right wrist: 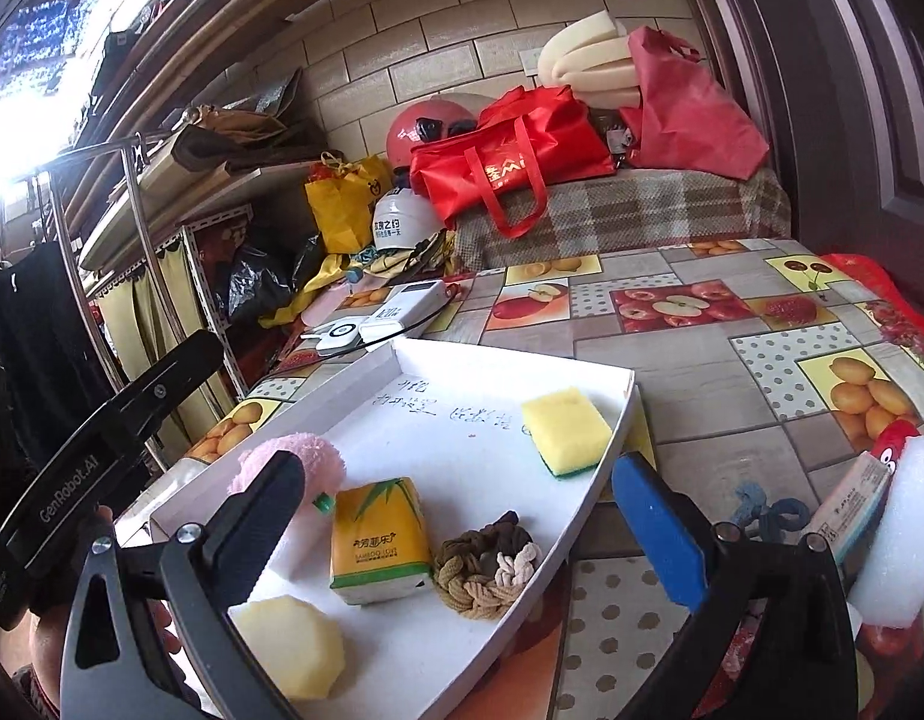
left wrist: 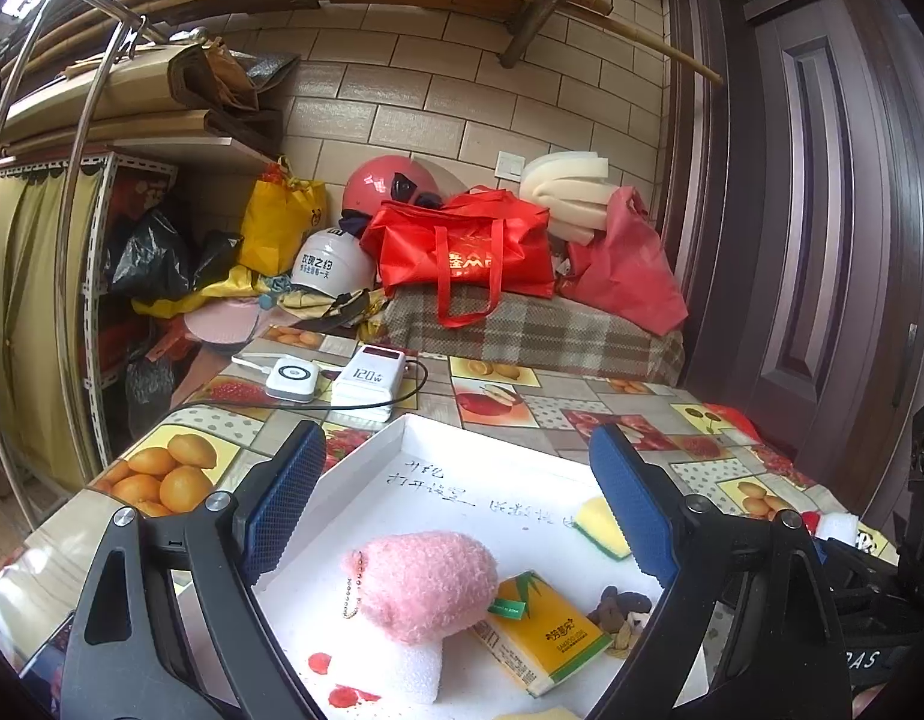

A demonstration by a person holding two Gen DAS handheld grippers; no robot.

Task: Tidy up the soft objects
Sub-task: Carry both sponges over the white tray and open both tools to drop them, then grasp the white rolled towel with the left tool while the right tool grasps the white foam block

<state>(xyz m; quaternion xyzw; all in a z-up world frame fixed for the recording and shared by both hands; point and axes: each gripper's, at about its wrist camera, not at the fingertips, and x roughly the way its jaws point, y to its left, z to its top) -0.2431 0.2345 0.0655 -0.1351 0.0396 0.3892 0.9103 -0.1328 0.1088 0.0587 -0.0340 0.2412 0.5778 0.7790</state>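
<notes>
A white tray (left wrist: 366, 462) (right wrist: 606, 450) lies on the fruit-print table. It holds a pink plush toy (left wrist: 426, 585) (right wrist: 306, 456), a yellow tissue pack (left wrist: 540, 630) (right wrist: 381, 540), a yellow-green sponge (left wrist: 600, 525) (right wrist: 567, 429), a braided hair-tie bundle (left wrist: 621, 609) (right wrist: 486, 570), and a pale yellow foam piece (right wrist: 288, 645). My left gripper (left wrist: 456, 510) is open and empty above the plush toy. My right gripper (right wrist: 462, 522) is open and empty over the tray's near right side. White foam (right wrist: 900, 534) and a red plush (right wrist: 891, 441) lie outside the tray at the right.
Two white power banks (left wrist: 366, 381) (right wrist: 402, 312) with a cable lie beyond the tray. Behind the table stands a plaid-covered bench with red bags (left wrist: 462, 249) (right wrist: 510, 159), helmets and foam. A shelf rack (left wrist: 102, 276) is at left, a dark door (left wrist: 822, 180) at right.
</notes>
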